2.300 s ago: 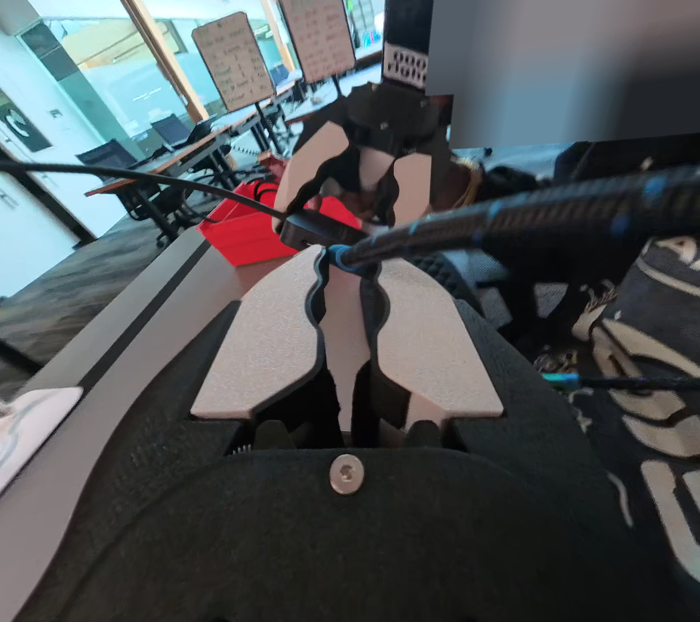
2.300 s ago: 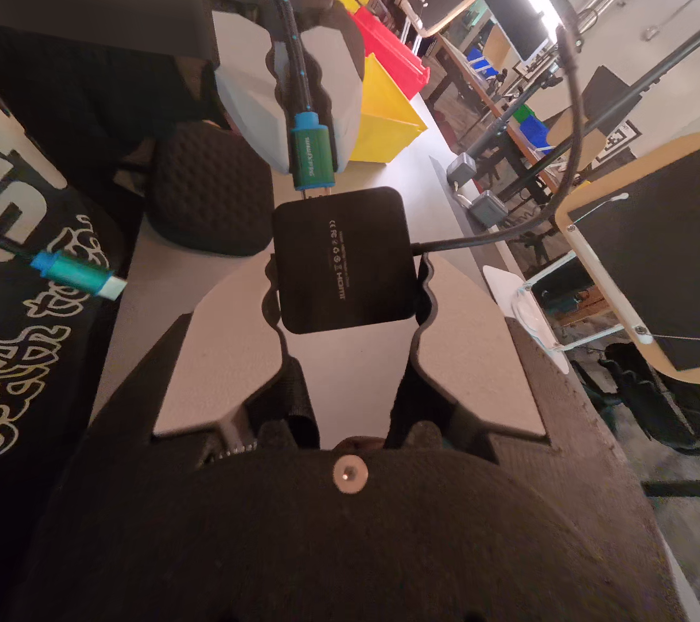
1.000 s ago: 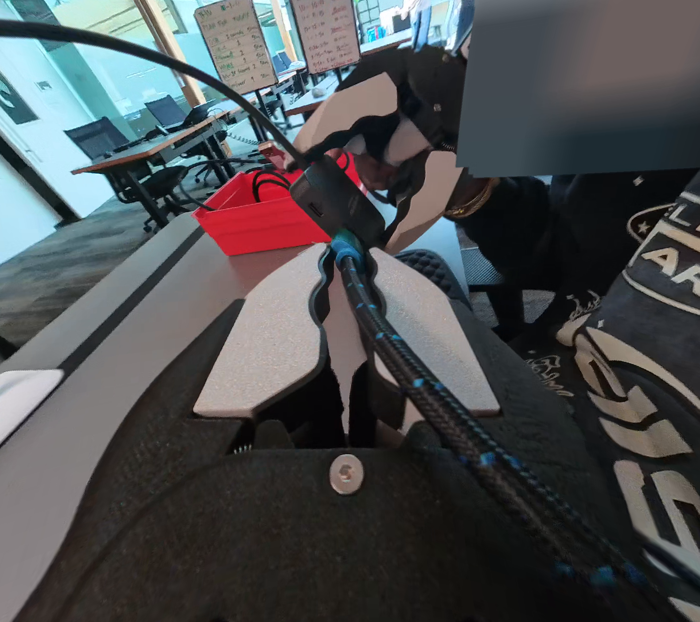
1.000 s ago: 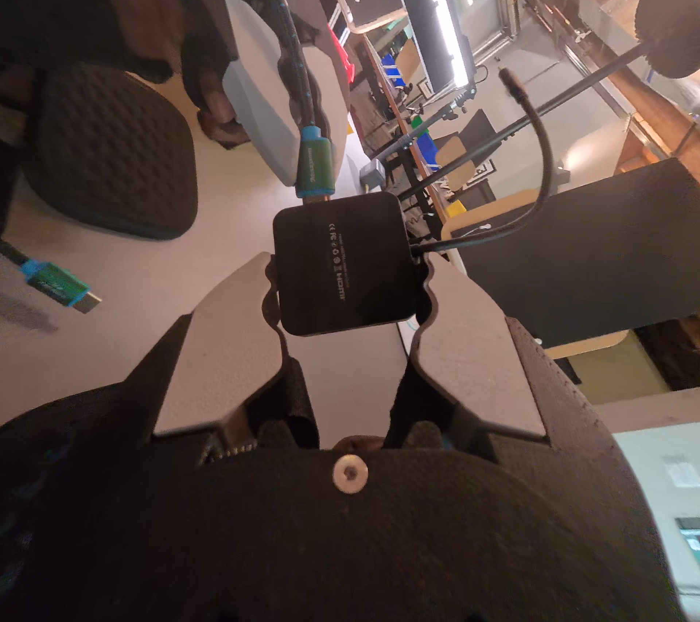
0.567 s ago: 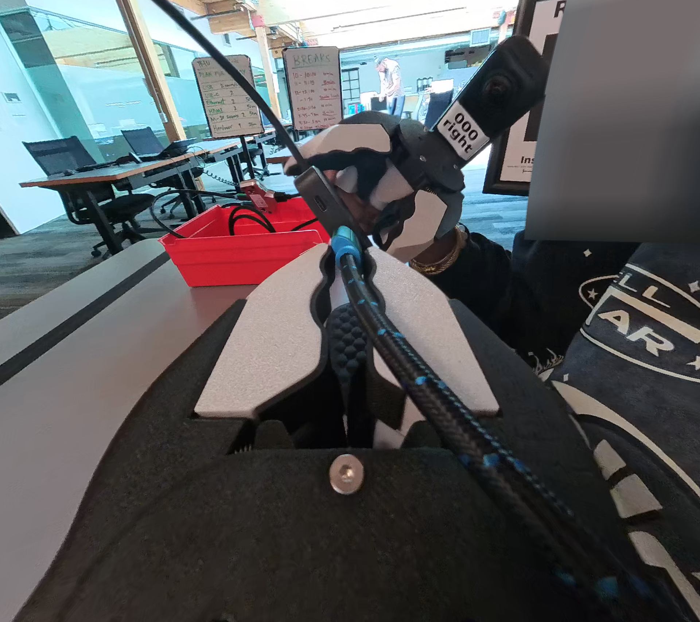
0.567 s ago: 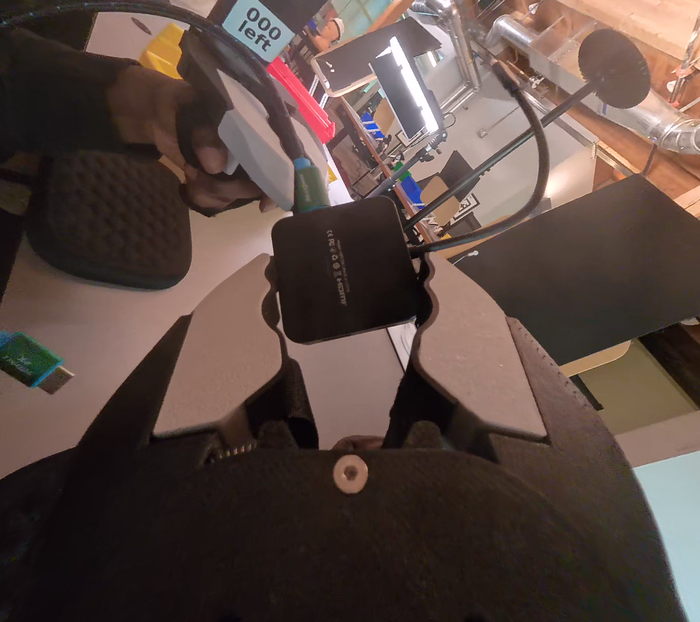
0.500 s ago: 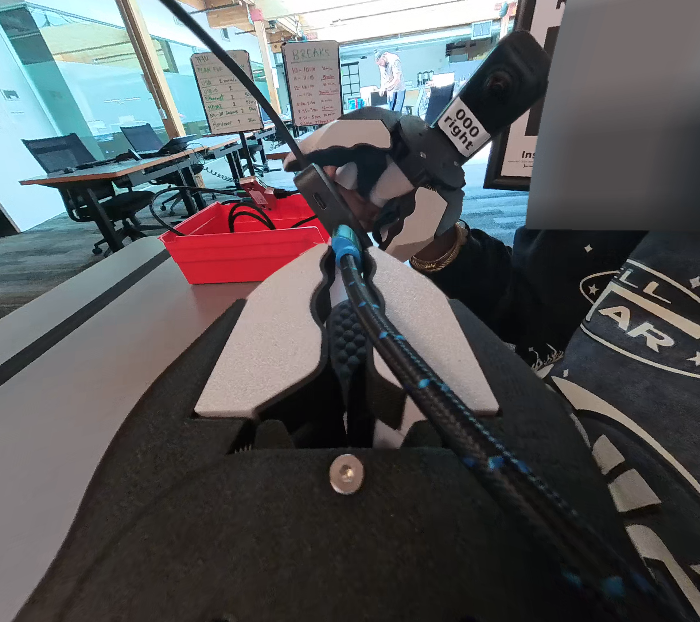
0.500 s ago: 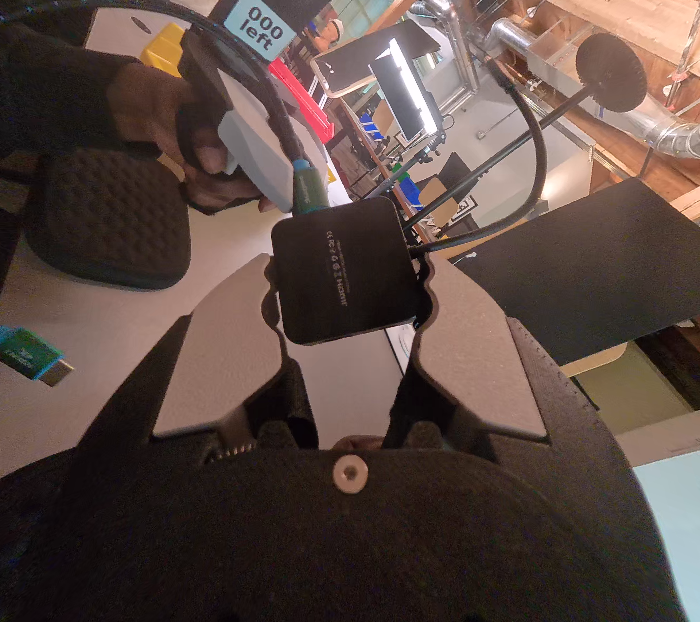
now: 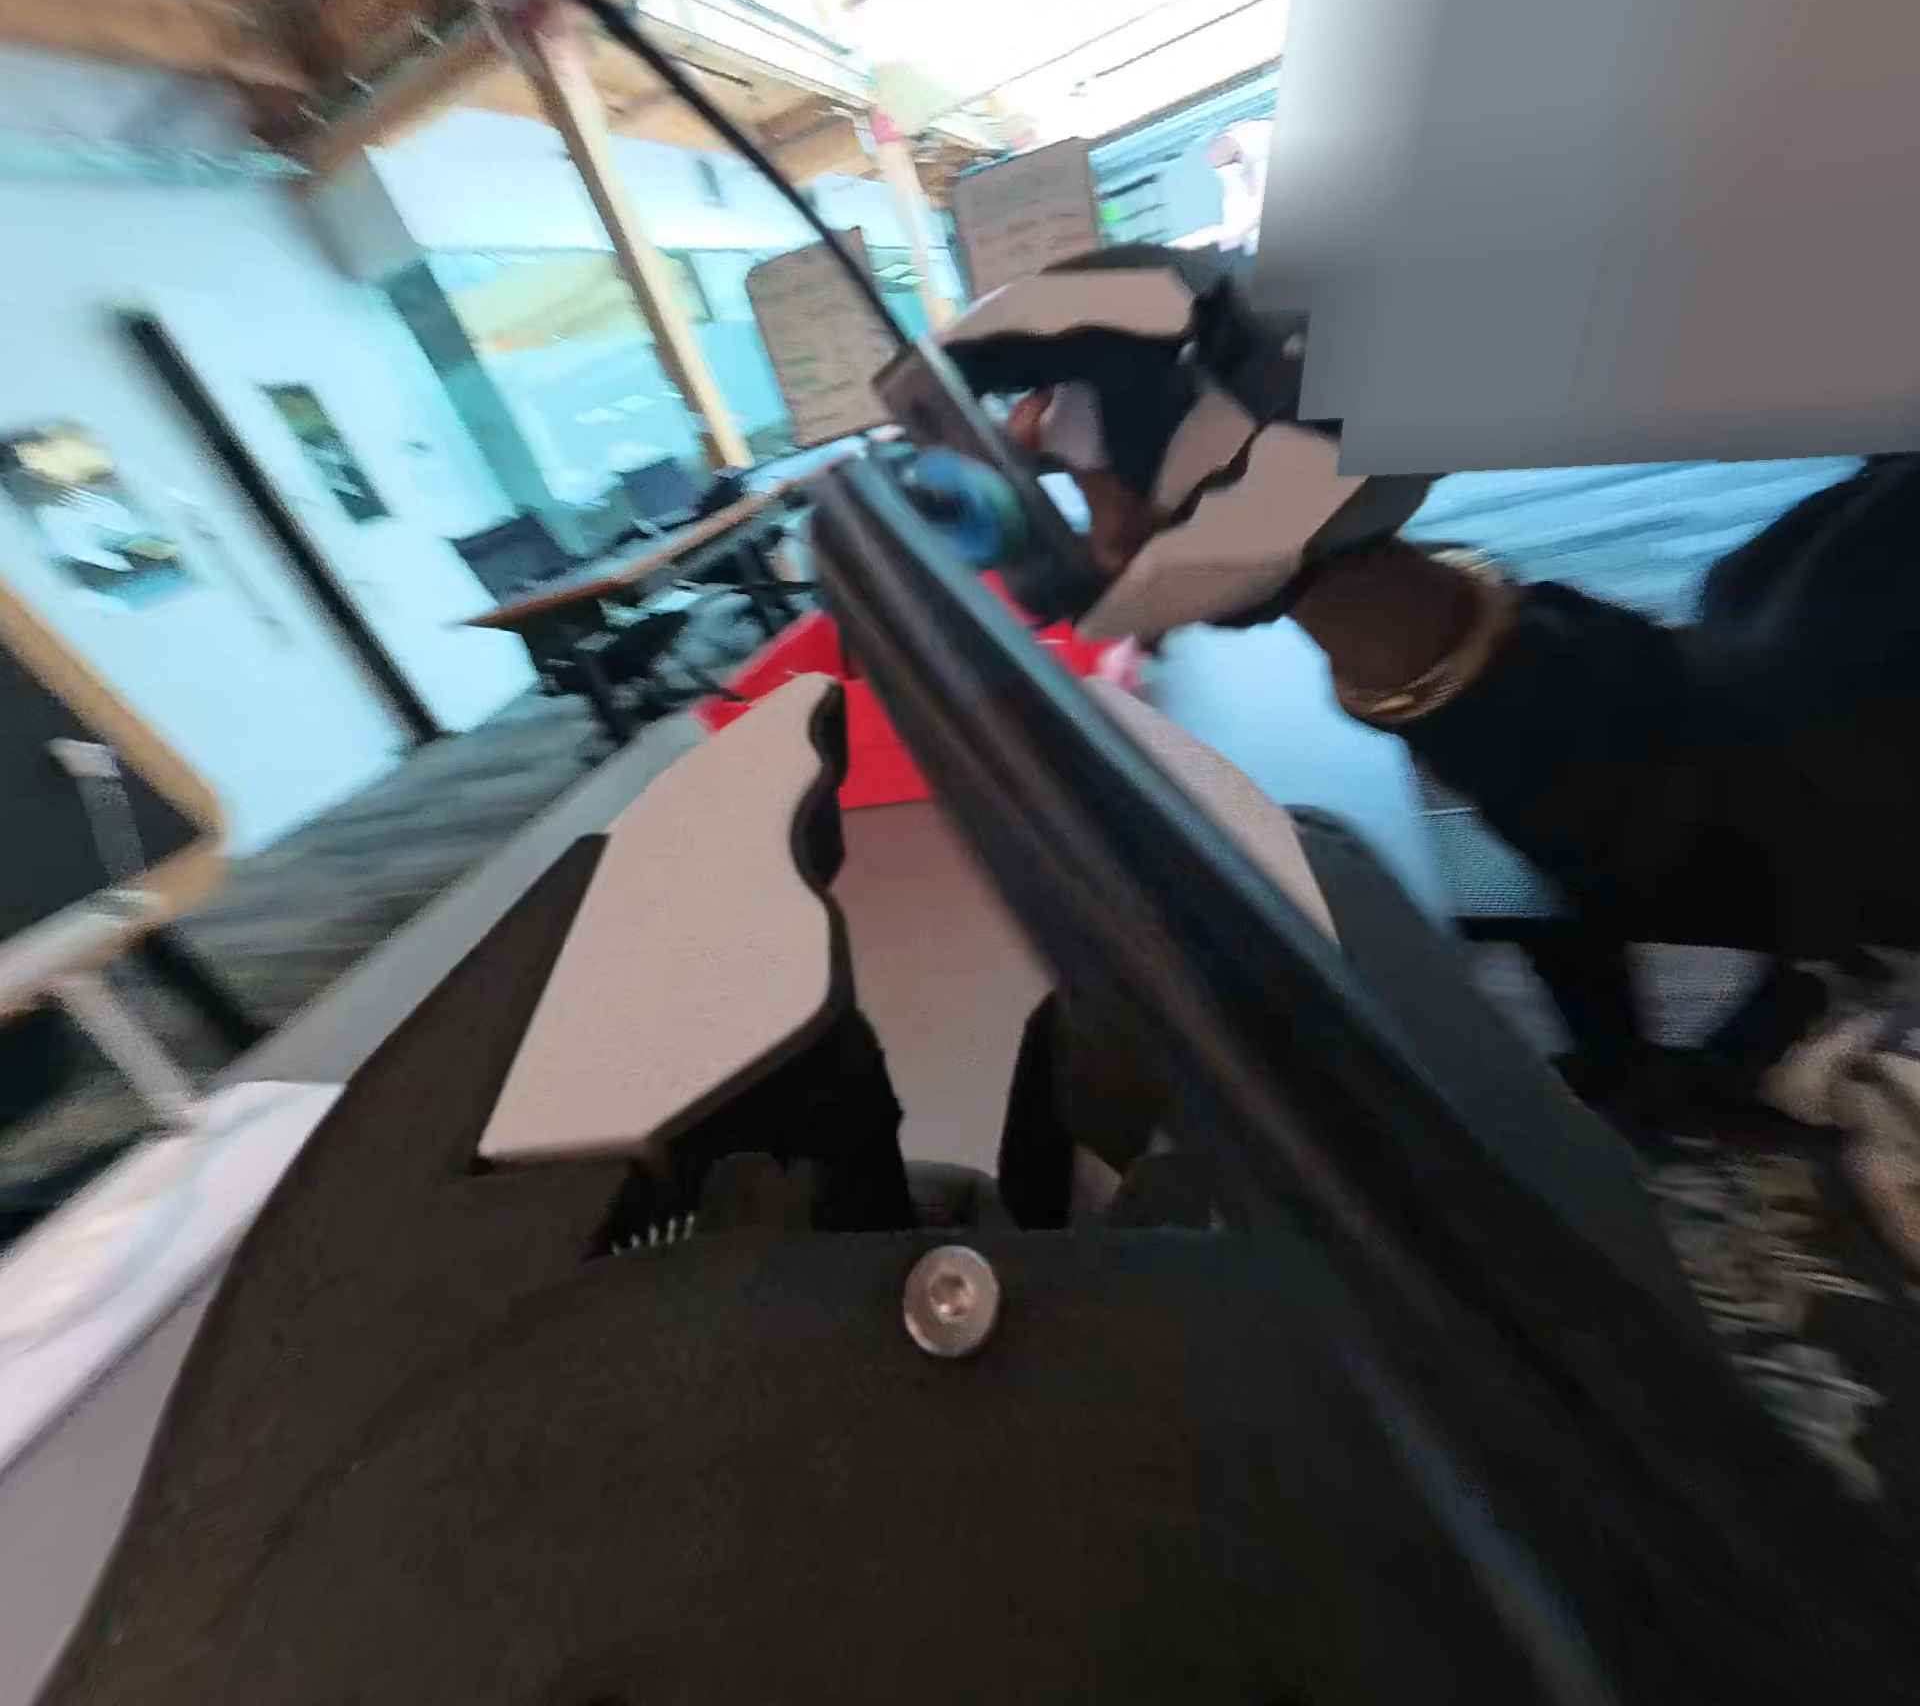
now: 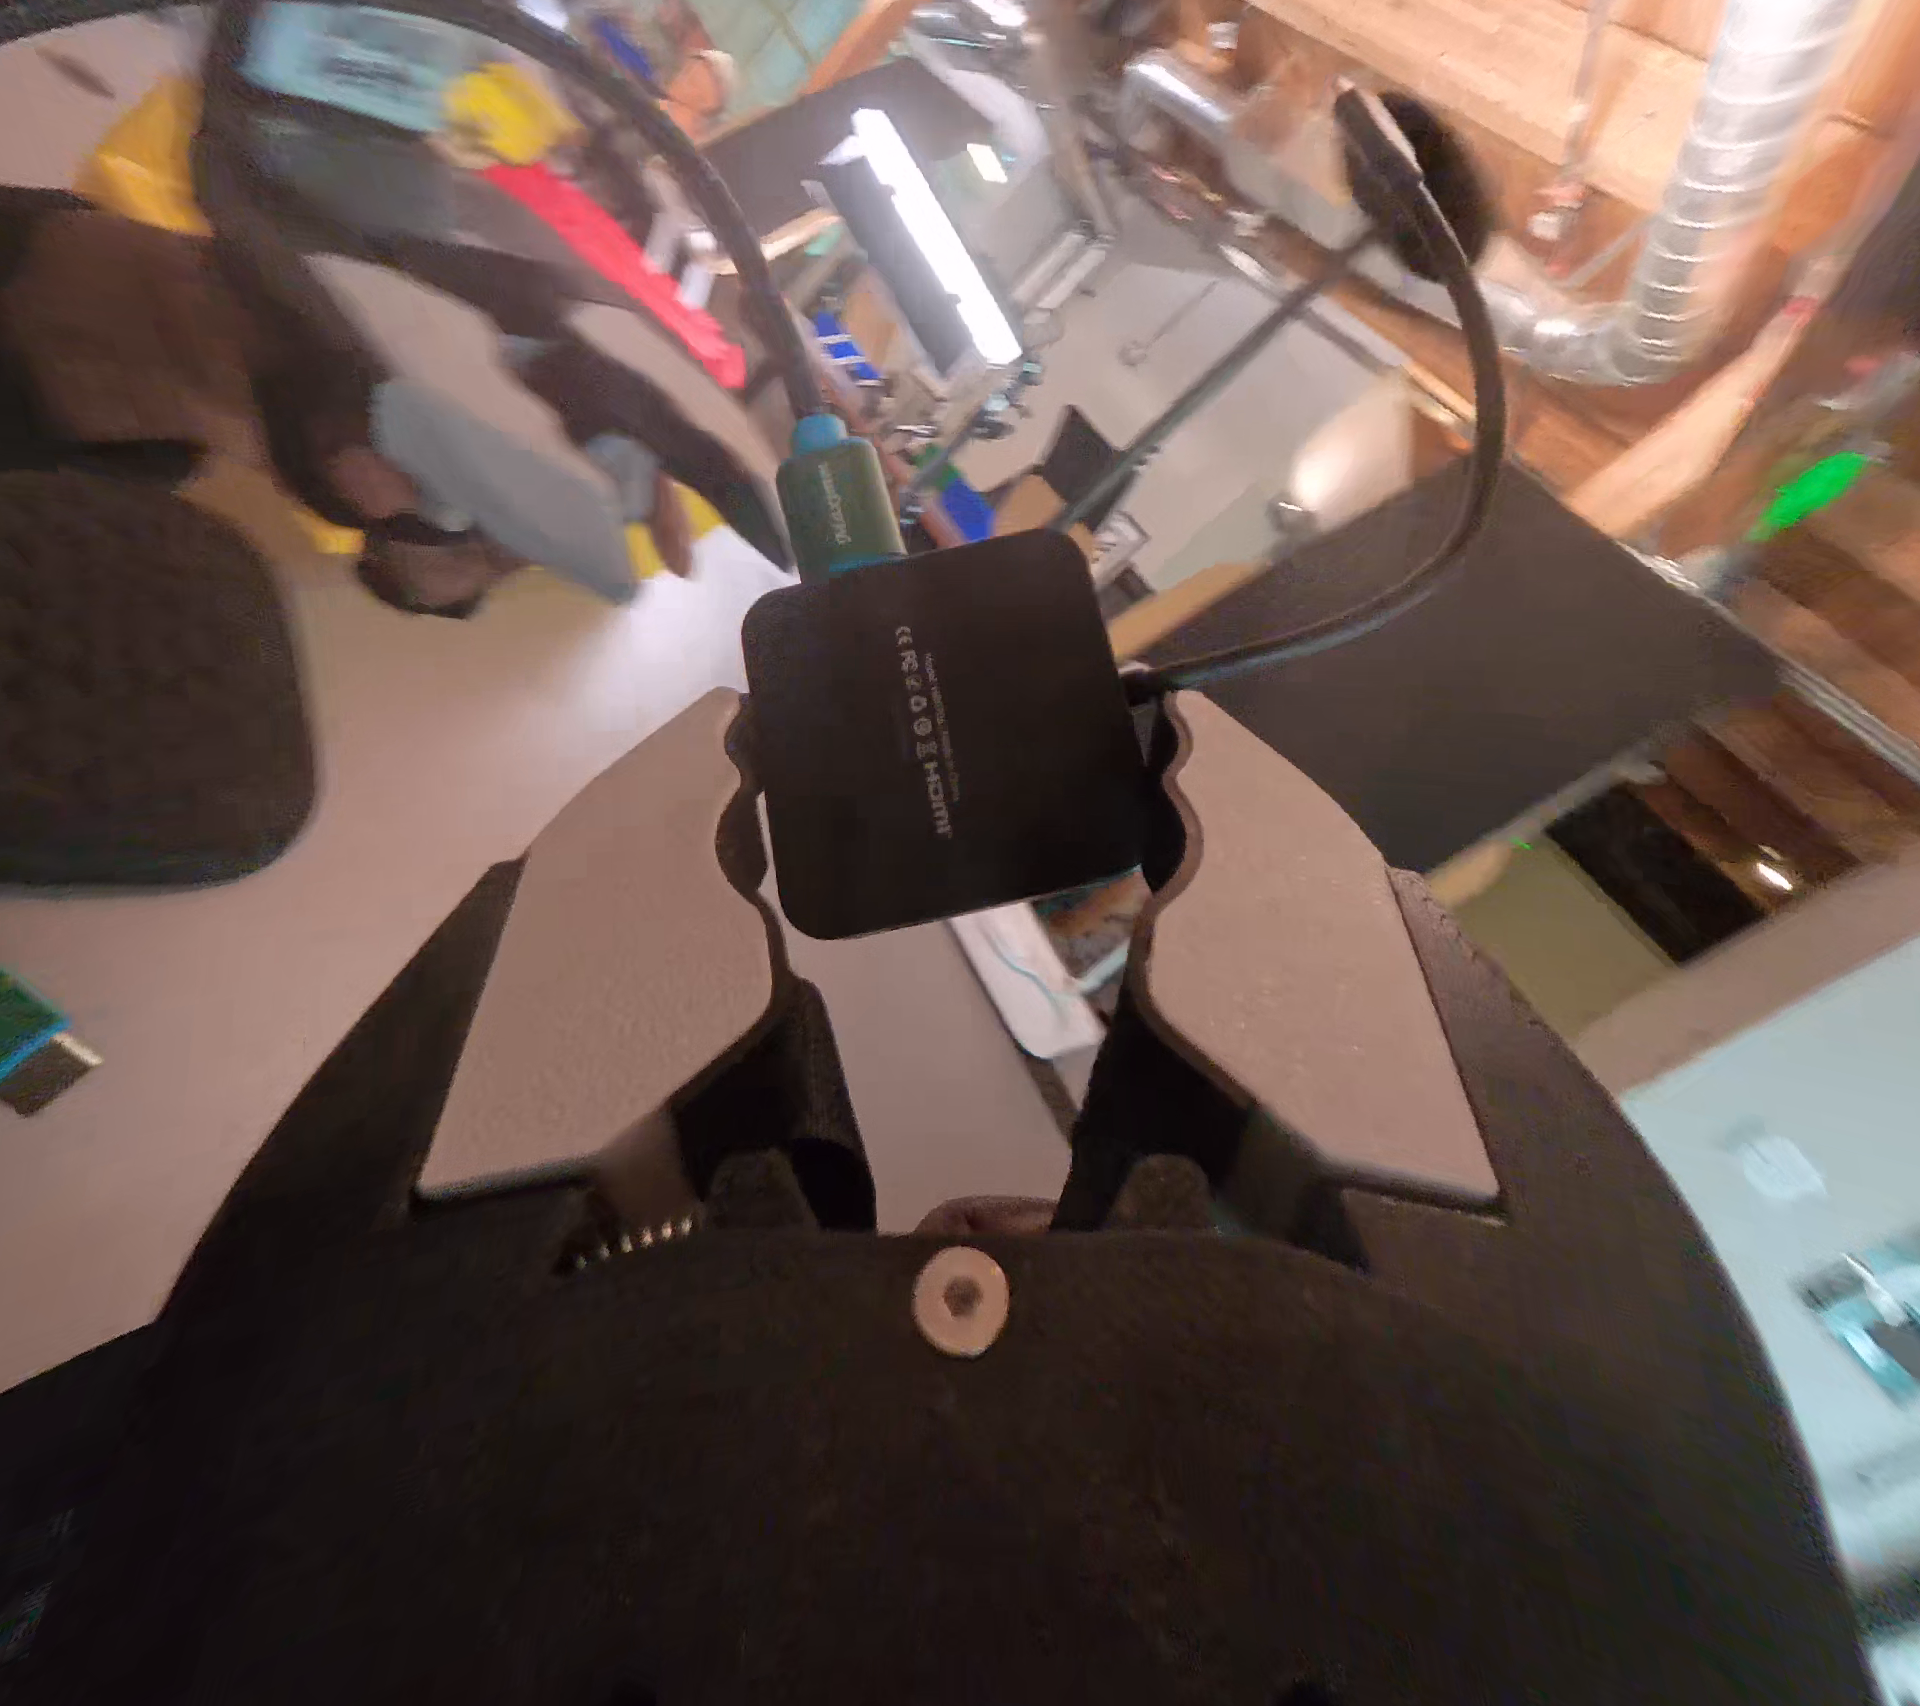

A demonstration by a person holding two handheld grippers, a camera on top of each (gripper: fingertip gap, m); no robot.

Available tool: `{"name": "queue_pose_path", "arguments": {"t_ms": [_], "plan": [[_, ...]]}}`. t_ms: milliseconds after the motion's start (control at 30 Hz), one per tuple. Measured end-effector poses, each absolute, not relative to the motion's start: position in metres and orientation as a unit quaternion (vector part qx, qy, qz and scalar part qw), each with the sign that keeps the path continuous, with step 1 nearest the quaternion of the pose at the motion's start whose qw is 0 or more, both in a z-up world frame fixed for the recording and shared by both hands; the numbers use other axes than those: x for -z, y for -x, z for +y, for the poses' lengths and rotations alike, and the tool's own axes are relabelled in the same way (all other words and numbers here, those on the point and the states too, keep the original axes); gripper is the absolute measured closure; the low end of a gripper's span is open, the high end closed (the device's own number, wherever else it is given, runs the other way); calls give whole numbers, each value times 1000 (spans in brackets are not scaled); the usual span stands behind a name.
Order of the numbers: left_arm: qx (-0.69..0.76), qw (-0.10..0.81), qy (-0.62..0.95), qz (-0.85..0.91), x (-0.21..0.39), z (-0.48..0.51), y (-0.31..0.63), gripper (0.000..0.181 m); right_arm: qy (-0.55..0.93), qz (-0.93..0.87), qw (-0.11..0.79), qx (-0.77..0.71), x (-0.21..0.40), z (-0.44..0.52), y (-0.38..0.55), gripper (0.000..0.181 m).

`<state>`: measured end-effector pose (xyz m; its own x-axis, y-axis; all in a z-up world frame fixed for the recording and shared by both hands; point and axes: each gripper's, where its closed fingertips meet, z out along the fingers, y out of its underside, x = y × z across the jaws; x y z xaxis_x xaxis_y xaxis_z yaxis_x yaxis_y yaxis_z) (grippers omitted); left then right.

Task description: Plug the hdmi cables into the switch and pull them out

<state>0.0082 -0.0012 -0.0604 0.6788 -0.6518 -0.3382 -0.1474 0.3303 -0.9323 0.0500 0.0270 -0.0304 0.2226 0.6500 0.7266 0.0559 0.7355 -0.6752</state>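
My right gripper (image 10: 951,711) is shut on the black HDMI switch (image 10: 935,752) and holds it in the air by its two side edges. A teal HDMI plug (image 10: 836,503) sits in the switch's far edge, and its braided cable (image 10: 665,139) arcs up and to the left. My left gripper (image 9: 966,711) is open and empty, drawn back from the plug. That cable (image 9: 1091,804) lies across its right finger. The left gripper (image 10: 509,461) shows blurred to the left of the plug, apart from it. A second teal plug (image 10: 31,1043) lies loose on the table at lower left.
A black textured pad (image 10: 135,680) lies on the grey table (image 10: 468,825). A red bin (image 9: 883,752) stands behind my left gripper. Yellow (image 10: 135,150) and red (image 10: 613,243) bins stand farther back. The switch's own thin cable (image 10: 1475,409) curves up to the right.
My left gripper has opened, let go of the teal plug and pulled back from the switch. The plug stays in the switch. Both views are blurred by motion.
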Motion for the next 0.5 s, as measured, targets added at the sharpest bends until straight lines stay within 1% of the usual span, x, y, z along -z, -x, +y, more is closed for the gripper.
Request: {"name": "queue_pose_path", "arguments": {"t_ms": [100, 167, 267, 367, 500], "plan": [[45, 782, 546, 296, 41, 11, 31, 139, 358, -487, 774, -187, -6, 69, -97, 109], [0, 808, 537, 241, 27, 11, 59, 140, 400, -398, 807, -171, -28, 101, -142, 109], [-2, 842, 511, 171, 7, 2, 88, 142, 446, -262, 849, -106, -48, 142, -222, 109], [-1, 861, 487, 144, -5, -7, 101, 144, 462, -148, 875, 4, -56, 162, -293, 108], [-16, 869, 470, 150, -10, -13, 103, 147, 468, -90, 861, 175, -53, 172, -340, 108]]}}
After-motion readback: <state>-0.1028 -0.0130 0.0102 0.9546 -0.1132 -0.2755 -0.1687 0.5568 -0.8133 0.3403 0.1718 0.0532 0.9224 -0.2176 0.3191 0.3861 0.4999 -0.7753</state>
